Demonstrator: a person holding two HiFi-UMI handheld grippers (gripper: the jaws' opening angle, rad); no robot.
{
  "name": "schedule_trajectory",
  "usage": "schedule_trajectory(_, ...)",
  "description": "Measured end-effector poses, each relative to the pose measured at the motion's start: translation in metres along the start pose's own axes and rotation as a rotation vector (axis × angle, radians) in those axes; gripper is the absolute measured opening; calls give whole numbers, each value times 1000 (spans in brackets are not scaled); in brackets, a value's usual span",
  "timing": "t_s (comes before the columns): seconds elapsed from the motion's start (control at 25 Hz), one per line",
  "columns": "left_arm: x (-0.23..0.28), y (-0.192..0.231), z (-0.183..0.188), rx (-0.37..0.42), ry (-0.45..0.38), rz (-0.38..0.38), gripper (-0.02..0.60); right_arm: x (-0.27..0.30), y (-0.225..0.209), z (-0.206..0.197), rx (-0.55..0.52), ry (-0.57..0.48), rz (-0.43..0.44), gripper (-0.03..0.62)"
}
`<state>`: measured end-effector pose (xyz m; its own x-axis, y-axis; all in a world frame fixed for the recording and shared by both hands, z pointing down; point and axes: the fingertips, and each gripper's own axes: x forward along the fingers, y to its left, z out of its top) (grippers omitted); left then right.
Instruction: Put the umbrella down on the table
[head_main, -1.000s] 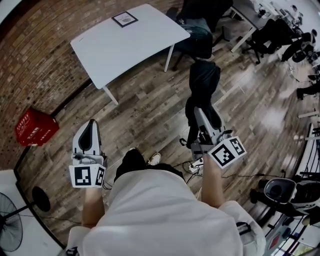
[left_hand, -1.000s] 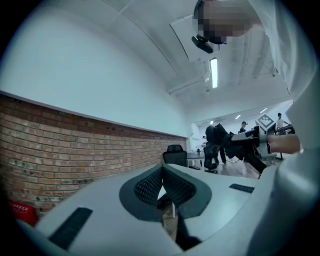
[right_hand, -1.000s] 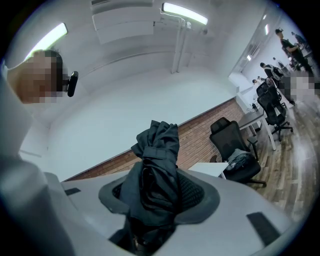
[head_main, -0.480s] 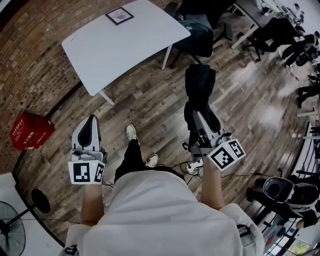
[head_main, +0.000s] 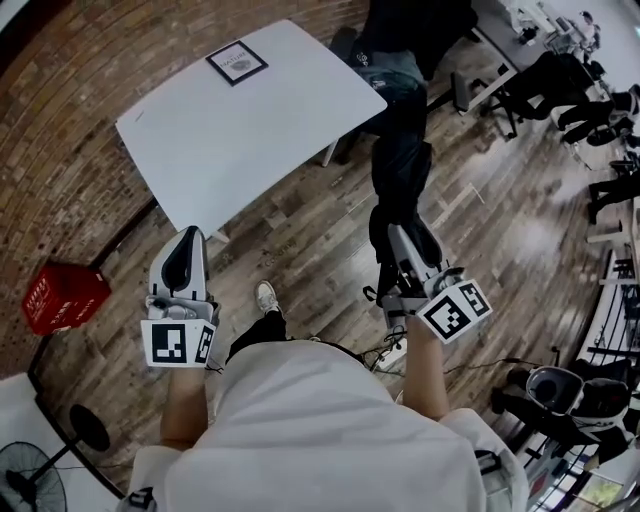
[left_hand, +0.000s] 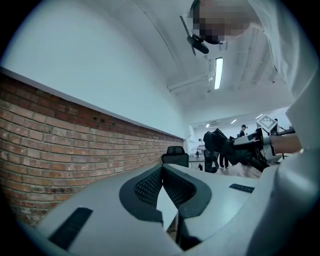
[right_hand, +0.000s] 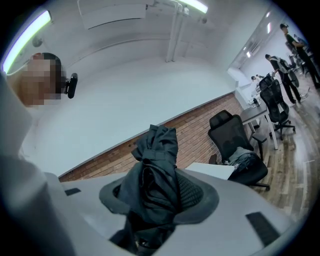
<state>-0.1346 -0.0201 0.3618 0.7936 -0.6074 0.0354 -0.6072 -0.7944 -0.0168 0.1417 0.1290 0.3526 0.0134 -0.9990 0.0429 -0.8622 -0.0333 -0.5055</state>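
Clenches the right gripper (head_main: 406, 238) on the umbrella (head_main: 400, 175), pads pressed into bunched cloth, most of the bundle sticking out level ahead of the jaws. Holds it not yet over the surface (head_main: 250, 120): hangs above the wooden floor (head_main: 300, 220), just off the surface's near right corner.

Has closed on the surface within the last second. Shows the white top larger and nearer in the head view, near edge now just ahead of both grippers where a stretch of floor lay before. Puts the approach close to done, by the look of it. Leaves, as judged, the last reach over the top, the lowering and the release.

Looks folded and compact (right_hand: 155, 170): dark, nearly black cloth, crumpled in loose pleats, cinched by a strap part-way along, soft enough to bulge round the pads.

Keeps the left gripper (head_main: 184, 242) pinched together on nothing, level, just short of the surface's near left corner.

Farther out: framed card (head_main: 237, 62) lying at the surface's far end; dark office chair (head_main: 400, 60) beyond its far right corner; red crate (head_main: 60, 298) on the floor well left of the surface, near the brick wall (head_main: 70, 90).
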Motion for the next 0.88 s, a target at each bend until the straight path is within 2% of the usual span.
schedule_trajectory(0.2,36,52,2,-15,-6,-7,23,57,6,10,5,-9,-10,198)
schedule_trajectory(0.44,77,90,-4,-28,3,-57,23,108,12,17,-1,-27,-31,198)
schedule_trajectory(0.68,111,86,-19,-74,34,-94,23,128,5,20,-17,0,-50,198)
schedule_trajectory(0.88,140,73,-7,-55,2,-83,23,143,-16,32,10,0,-11,196)
